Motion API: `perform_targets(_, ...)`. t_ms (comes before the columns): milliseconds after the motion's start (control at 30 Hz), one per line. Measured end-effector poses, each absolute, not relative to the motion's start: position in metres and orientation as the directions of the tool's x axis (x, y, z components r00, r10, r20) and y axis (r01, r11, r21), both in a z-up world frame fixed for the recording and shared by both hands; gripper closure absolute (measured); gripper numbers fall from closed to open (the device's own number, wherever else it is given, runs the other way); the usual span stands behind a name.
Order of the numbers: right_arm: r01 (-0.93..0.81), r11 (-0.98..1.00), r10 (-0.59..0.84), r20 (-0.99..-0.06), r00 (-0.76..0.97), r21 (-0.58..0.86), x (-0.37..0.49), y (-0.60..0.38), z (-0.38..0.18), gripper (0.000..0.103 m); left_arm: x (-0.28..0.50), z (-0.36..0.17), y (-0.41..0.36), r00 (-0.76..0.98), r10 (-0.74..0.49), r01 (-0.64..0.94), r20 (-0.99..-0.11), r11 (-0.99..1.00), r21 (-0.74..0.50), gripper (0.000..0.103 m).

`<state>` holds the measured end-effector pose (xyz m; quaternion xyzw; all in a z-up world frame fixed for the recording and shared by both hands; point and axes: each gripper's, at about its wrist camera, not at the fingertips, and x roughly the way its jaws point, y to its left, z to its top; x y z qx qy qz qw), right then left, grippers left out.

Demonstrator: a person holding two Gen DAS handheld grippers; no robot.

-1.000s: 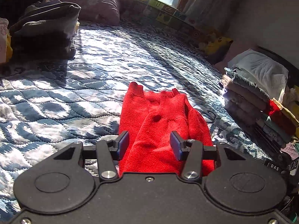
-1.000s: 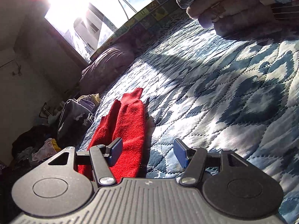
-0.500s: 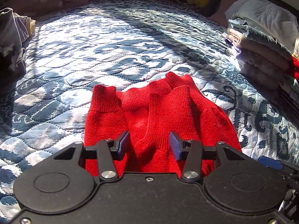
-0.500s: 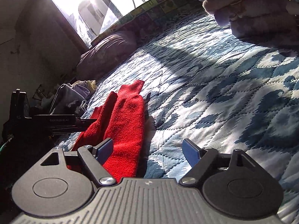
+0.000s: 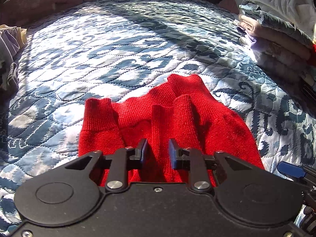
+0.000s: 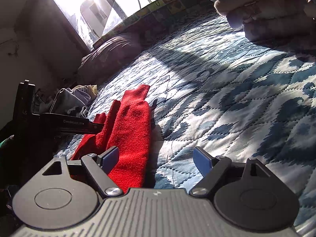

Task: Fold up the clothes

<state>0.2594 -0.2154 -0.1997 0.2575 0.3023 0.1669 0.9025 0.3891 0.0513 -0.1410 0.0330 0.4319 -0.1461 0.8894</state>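
Covering everything under both claws — bed: its quilted blue-and-white bedspread [image 5: 122, 45] carries the whole job and runs far ahead of each claw.
Folded pile: a stack of finished clothes [image 5: 276, 31] sits ahead and to the right of the left claw, well apart from it.
Task garment: the red sweater [image 5: 177, 122] lies flat on the bed directly ahead of and beneath the left claw, its ribbed cuffs pointing away; from the right wrist view the same sweater [image 6: 134, 126] lies ahead and to the left of the right claw.
How it handles: judged soft, light, floppy knit, fuzzy enough not to slip; it will sag and bunch if lifted by one point, and nothing in it is fragile.
Where to hold: likely the near edge, one corner per claw, pinching through every layer so the fold carries over evenly.
Left claw [image 5: 158, 154]: spread a little, with a raised ridge of red knit between the jaws; whether the pads touch the cloth I cannot tell.
Right claw [image 6: 156, 158]: spread wide, its left pad above the sweater's edge, its right pad above bare bedspread, gripping nothing.
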Motion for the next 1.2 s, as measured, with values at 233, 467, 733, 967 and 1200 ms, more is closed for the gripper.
perform_targets(233, -0.143, 0.817, 0.451, -0.465, 0.761, 0.559, 0.262, -0.213, -0.2, 0.019, 0.385, -0.135, 0.052, 0.6, -0.205, 0.275, -0.773, 0.961, -0.041, 0.099)
perform_targets(467, -0.139, 0.786, 0.473, -0.441, 0.762, 0.602, 0.264, -0.215, -0.199, 0.028, 0.345, -0.092, 0.076, 0.727, -0.216, 0.223, -0.652, 0.972, -0.074, 0.101)
perform_targets(733, -0.124, 0.756, 0.487, -0.425, 0.763, 0.643, 0.265, -0.212, -0.199, 0.032, 0.297, -0.055, 0.13, 0.831, -0.144, 0.116, -0.538, 0.99, -0.084, 0.101)
perform_targets(967, -0.129, 0.78, 0.475, -0.445, 0.759, 0.613, 0.268, -0.205, -0.201, 0.032, 0.262, -0.043, 0.197, 0.871, -0.018, -0.025, -0.491, 0.996, -0.082, 0.101)
perform_targets(1200, -0.142, 0.806, 0.462, -0.462, 0.757, 0.575, 0.271, -0.197, -0.202, 0.031, 0.222, -0.045, 0.269, 0.878, 0.118, -0.182, -0.463, 0.979, -0.095, 0.101)
